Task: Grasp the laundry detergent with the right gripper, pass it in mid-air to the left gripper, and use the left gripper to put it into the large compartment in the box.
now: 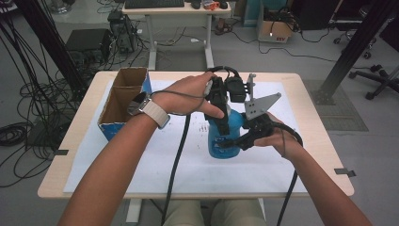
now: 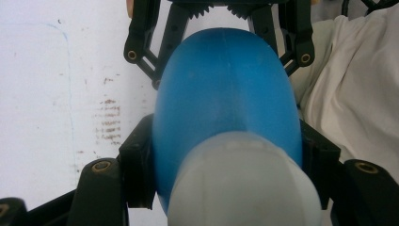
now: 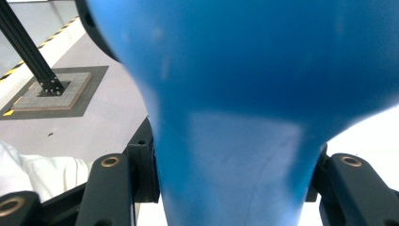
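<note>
We are clamping the blue bottle, standing on the white sheet at the table's middle, from both sides, left gripper near its pale cap, right gripper lower, and judging that steady, even pressure is keeping it upright.

I count one blue bottle on the counter, with two tools on it: the left tool above, the right tool at its right side. Left of the bottle stands one cardboard box, split into two compartments
</note>
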A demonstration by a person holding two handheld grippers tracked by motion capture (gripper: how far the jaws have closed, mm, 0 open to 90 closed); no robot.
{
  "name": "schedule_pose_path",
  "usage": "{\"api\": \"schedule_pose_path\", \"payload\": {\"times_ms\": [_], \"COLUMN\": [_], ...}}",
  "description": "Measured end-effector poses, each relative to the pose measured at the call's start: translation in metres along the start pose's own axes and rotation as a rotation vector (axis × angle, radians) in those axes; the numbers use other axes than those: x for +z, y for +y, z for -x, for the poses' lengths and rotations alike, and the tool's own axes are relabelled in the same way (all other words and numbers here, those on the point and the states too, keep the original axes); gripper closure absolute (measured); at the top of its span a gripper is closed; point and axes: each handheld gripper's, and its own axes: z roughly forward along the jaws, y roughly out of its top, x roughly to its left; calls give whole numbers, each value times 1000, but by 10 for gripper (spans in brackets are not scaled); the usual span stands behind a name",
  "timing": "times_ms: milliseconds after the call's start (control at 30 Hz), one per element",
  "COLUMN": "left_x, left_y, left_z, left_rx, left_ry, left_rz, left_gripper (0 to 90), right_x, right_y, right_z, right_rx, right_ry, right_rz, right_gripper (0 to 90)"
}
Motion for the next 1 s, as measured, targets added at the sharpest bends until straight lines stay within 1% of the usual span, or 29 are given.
{"api": "schedule_pose_path", "payload": {"times_ms": [33, 100, 133, 167, 200, 233, 267, 300, 333, 367, 400, 433, 467, 500, 533, 567, 600, 633, 667, 700, 733, 767, 800, 833, 867, 900, 933, 967, 1000], "left_x": [0, 0, 0, 0, 0, 0, 0, 0, 0, -1, -1, -1, -2, -1, -1, -1, -2, -2, -3, -3, -3, -4, -6, -6, -7, -10, -10, -10, -14], "left_y": [1, 2, 2, 2, 2, 2, 2, 1, 1, 0, -1, -2, -3, -5, -6, -7, -8, -8, -9, -9, -11, -11, -12, -12, -12, -13, -13, -14, -15], "left_z": [0, 2, 2, 2, 2, 2, 2, 2, 2, 2, 1, 2, 1, 3, 3, 3, 2, 0, 1, 1, 2, 1, 0, 0, 0, -3, -3, -3, -6], "left_rx": [6, 2, 1, 0, 4, 0, -4, -4, -9, -11, -13, -19, -20, -55, -63, -68, -54, -39, -48, -48, -102, -107, -119, -119, -111, -112, -112, -130, -149], "left_ry": [1, -1, -2, -2, 2, 3, 3, 6, 4, 4, 3, 4, 5, -5, -3, -2, 3, 7, 7, 7, 4, 6, 17, 17, 27, 53, 53, 55, 58], "left_rz": [-5, -11, -12, -13, -14, -14, -18, -20, -18, -20, -19, -18, -21, -16, -16, -14, -19, -22, -27, -27, -21, -36, -42, -42, -50, -65, -65, -66, -73], "left_gripper": [375, 375, 375, 375, 375, 375, 375, 375, 375, 375, 375, 375, 375, 375, 375, 375, 375, 375, 375, 375, 375, 375, 375, 375, 375, 375, 375, 375, 375], "right_x": [0, 1, 1, 2, 3, 4, 4, 4, 4, 1, -1, -5, -8, -12, -17, -20, -23, -27, -30, -30, -36, -39, -43, -43, -48, -52, -52, -56, -60], "right_y": [0, 0, 0, 0, -1, -2, -2, -2, -4, -6, -9, -11, -14, -16, -18, -20, -23, -24, -26, -26, -29, -29, -29, -29, -30, -31, -31, -31, -31], "right_z": [0, 0, -1, -1, 0, -1, -1, -2, -1, -1, -1, -1, 0, 0, 1, 1, 1, 1, 1, 1, 1, 1, 1, 1, 2, 2, 2, 3, 4], "right_rx": [-3, -14, -4, -6, -27, -12, 1, 42, 50, 69, 87, 99, 100, 103, 106, 116, 119, 117, 119, 119, 103, 92, 87, 87, 86, 85, 85, 101, 118], "right_ry": [2, 8, 6, 11, 0, -4, 1, 16, 8, -5, -30, -37, -41, -44, -42, -42, -55, -62, -67, -67, -67, -80, -94, -94, -111, -140, -140, -174, -188], "right_rz": [2, 3, 5, 7, 12, 22, 11, 11, 12, 7, 20, 17, 11, 3, -13, -18, -28, -51, -69, -69, -118, -140, -158, -158, -177, -198, -198, -213, -234], "right_gripper": [427, 426, 424, 416, 397, 348, 264, 179, 134, 112, 87, 75, 76, 75, 75, 75, 73, 65, 54, 54, 52, 53, 53, 53, 64, 70, 70, 69, 59]}}
